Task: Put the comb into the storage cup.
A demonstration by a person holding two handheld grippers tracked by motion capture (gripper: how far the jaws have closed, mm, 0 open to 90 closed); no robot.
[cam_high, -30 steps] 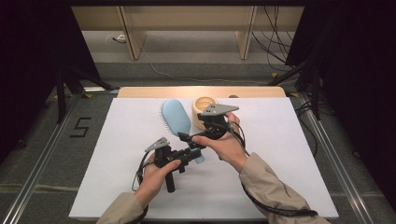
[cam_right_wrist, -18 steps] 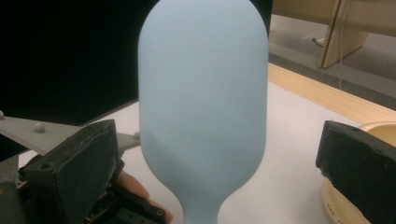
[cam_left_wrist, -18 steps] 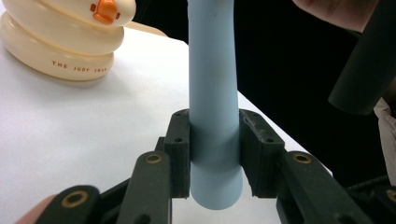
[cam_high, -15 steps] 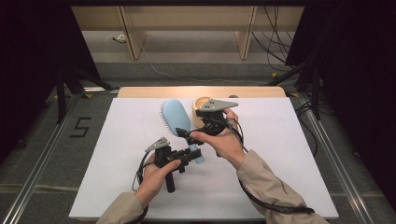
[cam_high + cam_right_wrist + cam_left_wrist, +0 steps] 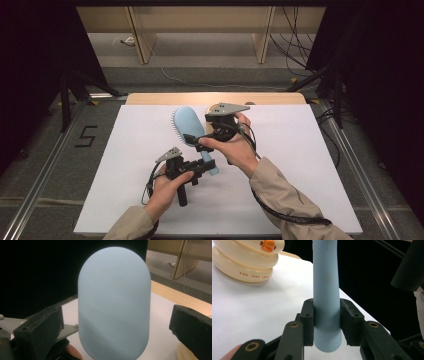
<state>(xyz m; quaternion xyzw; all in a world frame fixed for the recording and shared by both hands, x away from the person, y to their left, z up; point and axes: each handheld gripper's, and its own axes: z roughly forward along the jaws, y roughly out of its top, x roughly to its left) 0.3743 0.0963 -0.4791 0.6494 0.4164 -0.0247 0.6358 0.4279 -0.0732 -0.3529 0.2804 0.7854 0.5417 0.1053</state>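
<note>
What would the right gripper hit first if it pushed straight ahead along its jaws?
Probably the blue hairbrush: its smooth oval back stands dead ahead between the open jaws of the right gripper, with gaps on both sides. The left gripper holds the brush by its handle. Exact depth is unclear.

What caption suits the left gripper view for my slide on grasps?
Left gripper clamps light blue hairbrush handle; cream duck-faced container behind.

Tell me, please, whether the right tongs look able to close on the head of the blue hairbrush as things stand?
Probably yes: the right tongs stand open with the blue hairbrush head between the jaws, nothing between. The left tongs grip only its handle.
</note>
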